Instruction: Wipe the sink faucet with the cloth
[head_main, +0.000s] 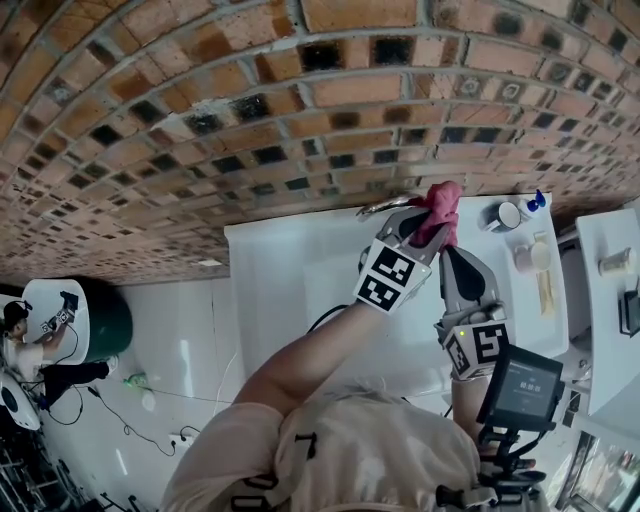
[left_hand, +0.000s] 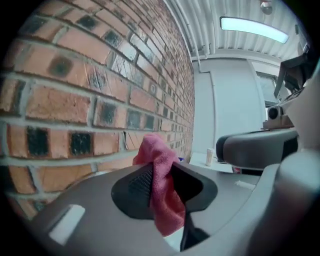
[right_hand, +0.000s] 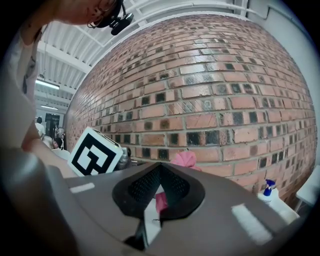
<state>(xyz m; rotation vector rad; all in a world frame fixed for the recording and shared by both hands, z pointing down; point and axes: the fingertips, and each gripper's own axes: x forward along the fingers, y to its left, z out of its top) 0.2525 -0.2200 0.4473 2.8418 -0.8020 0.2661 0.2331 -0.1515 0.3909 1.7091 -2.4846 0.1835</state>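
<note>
Pink cloth (head_main: 441, 203) clamped in left gripper (head_main: 424, 218) jaws, right up against the faucet (head_main: 378, 209) at the brick wall | right gripper (head_main: 449, 255) jaws together, empty, just beside | progress: wiping looks early, most of faucet left, I'd guess

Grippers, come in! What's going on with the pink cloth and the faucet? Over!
Left gripper shut on pink cloth. Right gripper shut, empty. Pink cloth beside faucet, contact unclear. Nothing blocking.
</note>
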